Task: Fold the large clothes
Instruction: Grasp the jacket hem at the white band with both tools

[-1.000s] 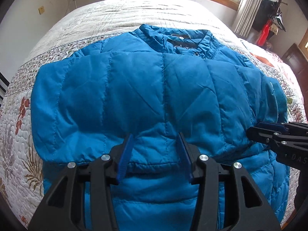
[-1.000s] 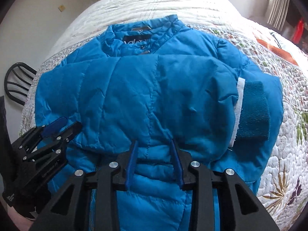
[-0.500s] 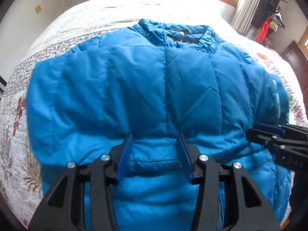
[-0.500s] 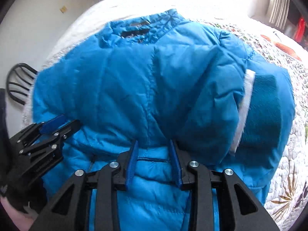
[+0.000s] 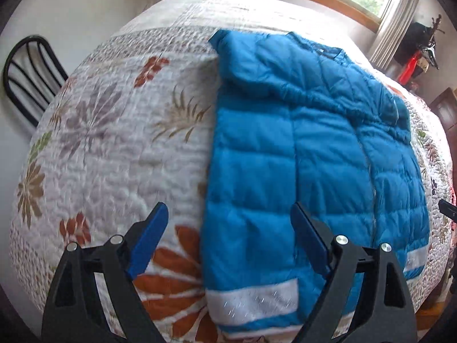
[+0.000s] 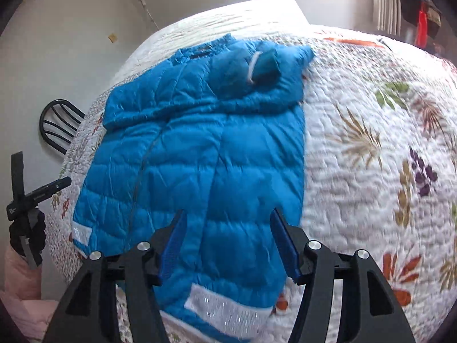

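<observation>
The blue puffer jacket (image 5: 314, 154) lies flat on the quilted bed (image 5: 114, 143), stretching away ahead of both grippers. The left gripper (image 5: 228, 240) hangs over its near left edge, the right gripper (image 6: 228, 243) over its near right part; both sets of jaws are opening with nothing pinched. It looks light, soft and slick, so I'd take the white-banded hem corners.

No text, label or number is sharp enough to read.
</observation>
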